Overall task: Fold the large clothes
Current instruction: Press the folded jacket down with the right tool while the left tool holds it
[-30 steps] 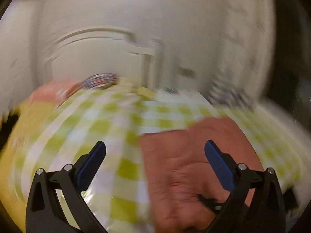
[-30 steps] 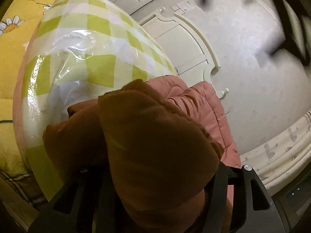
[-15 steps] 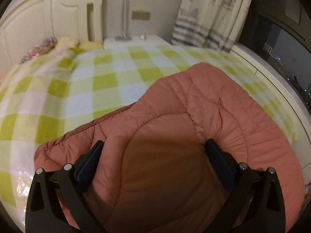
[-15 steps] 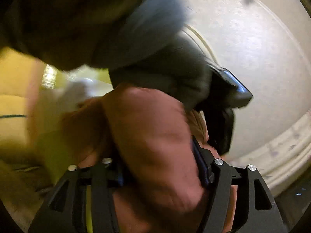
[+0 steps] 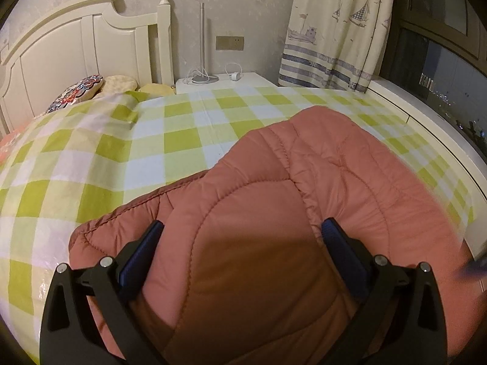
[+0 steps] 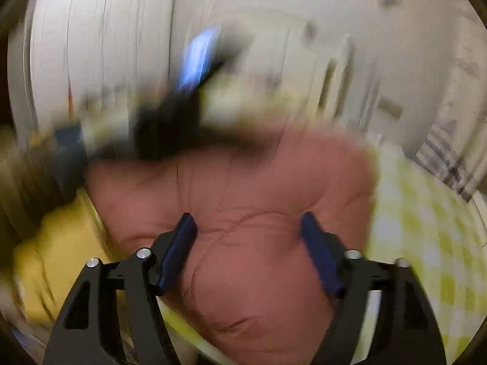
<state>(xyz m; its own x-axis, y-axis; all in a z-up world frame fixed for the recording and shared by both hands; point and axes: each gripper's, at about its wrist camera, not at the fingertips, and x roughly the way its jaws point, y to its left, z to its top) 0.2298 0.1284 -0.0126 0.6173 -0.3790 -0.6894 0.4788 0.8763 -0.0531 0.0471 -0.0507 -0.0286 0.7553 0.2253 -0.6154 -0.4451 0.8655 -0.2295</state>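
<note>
A salmon-pink quilted jacket (image 5: 319, 182) lies on the bed's green-and-white checked cover (image 5: 121, 152). My left gripper (image 5: 242, 228) rests low over the jacket's near end. Its jaws stand wide and a puffy bulge of the jacket fills the gap between the blue pads (image 5: 143, 252), with no visible pinch. In the blurred right wrist view my right gripper (image 6: 248, 219) hovers over the jacket (image 6: 243, 188). Its jaws are opening, and the fabric lies beyond them, not pressed by them. A black and blue smear at the upper left there is the left gripper (image 6: 182, 106).
A white headboard (image 5: 76, 39) and pillows (image 5: 79, 91) stand at the far left. A white nightstand (image 5: 219, 80) holds a lamp base and cable. A sailboat curtain (image 5: 334, 24) and a white window ledge (image 5: 426, 121) run along the right. Yellow bedding (image 6: 61, 258) lies left of the jacket.
The left gripper swung down over the jacket and then held still. The right gripper, shut on a jacket fold a second ago, has widened its jaws, rolled and pulled clear of it.
</note>
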